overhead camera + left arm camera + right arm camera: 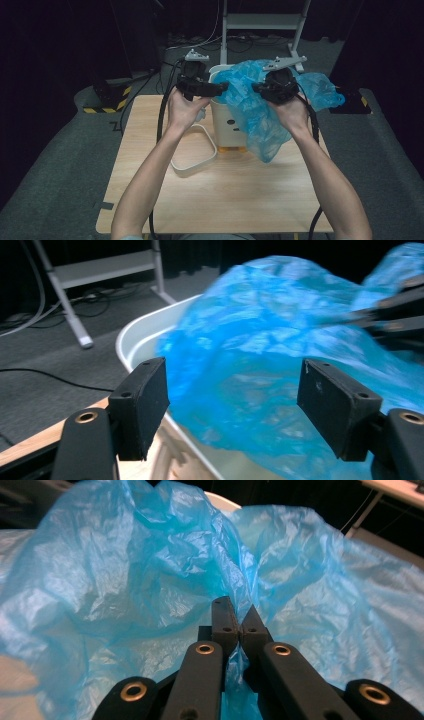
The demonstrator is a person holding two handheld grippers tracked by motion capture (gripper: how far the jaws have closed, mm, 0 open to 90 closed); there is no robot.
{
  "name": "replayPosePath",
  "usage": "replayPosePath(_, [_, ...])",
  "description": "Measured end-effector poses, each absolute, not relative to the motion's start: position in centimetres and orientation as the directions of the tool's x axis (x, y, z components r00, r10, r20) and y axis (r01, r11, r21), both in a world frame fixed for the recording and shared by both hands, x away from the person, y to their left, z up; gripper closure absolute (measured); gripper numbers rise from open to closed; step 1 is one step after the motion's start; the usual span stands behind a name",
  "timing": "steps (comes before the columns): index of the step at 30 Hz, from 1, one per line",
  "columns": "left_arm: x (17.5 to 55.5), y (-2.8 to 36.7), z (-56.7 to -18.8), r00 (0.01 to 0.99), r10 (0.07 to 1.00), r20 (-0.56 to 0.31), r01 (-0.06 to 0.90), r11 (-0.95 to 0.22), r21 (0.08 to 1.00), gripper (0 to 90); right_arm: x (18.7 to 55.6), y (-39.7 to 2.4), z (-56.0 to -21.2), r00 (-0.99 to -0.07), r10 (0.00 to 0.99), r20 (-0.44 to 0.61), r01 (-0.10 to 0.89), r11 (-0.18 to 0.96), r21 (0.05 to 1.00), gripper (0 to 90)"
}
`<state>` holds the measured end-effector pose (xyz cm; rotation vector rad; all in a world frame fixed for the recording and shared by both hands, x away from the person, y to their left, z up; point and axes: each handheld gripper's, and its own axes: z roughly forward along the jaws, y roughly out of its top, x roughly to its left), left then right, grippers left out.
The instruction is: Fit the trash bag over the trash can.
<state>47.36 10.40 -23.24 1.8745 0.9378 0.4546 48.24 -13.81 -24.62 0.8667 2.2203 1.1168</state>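
Blue film, thin and crinkled, sits pinched between the pads of the right gripper (239,625); its jaws are clamped together on a fold of the plastic bag (150,580). Bag is translucent, bright blue, heavily creased, with pale highlights along the ridges.

Left gripper (232,405) has its jaws spread wide, pads bare, nothing between them; bag lies just beyond the pads, bulging toward them, blurred.

From the high view: right gripper (272,90) and left gripper (212,89) held up at either side of the bag (250,107). Bag is draped over the mouth of a white bin (225,125), part bunched on top, part hanging down the bin's front and right side, a loose flap trailing far right. Bin stands at the far middle of the wooden table (210,200). White ring (192,157) lies flat on the table just left of the bin.
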Motion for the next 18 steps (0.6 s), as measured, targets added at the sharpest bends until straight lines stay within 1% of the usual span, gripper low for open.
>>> replayPosePath(6, [46.9,9.3,-23.3,0.677,0.728,-0.102,0.402,-0.251,0.88,27.7,48.8,-13.4,-25.1,-0.661,0.737,-0.14,0.341,0.462,0.819,89.2])
replayPosePath(8, [46.8,8.9,-23.3,0.688,0.719,-0.095,0.396,-0.263,0.88,29.2,48.9,-13.3,-25.1,-0.661,0.738,-0.135,0.346,0.459,0.818,89.2])
replayPosePath(9, [46.8,8.5,-23.4,0.696,0.713,-0.082,0.388,-0.277,0.879,31.6,48.9,-13.3,-25.1,-0.663,0.736,-0.135,0.346,0.461,0.817,89.2])
replayPosePath(11, [46.7,8.0,-23.5,0.7,0.713,-0.041,0.366,-0.309,0.878,46.2,48.8,-13.1,-25.1,-0.668,0.732,-0.136,0.343,0.464,0.816,89.1])
replayPosePath(14, [47.3,7.4,-23.9,0.71,0.703,-0.032,0.377,-0.342,0.861,69.5,48.8,-13.0,-25.2,-0.675,0.725,-0.136,0.337,0.467,0.818,88.1])
replayPosePath(16, [47.7,7.2,-24.0,0.705,0.709,-0.019,0.386,-0.361,0.849,80.2,48.7,-13.1,-25.2,-0.68,0.722,-0.127,0.337,0.462,0.821,86.1])
replayPosePath(18, [48.1,6.9,-24.2,0.696,0.718,0.007,0.391,-0.387,0.835,87.3,48.7,-13.2,-25.1,-0.685,0.719,-0.116,0.335,0.453,0.826,82.3])
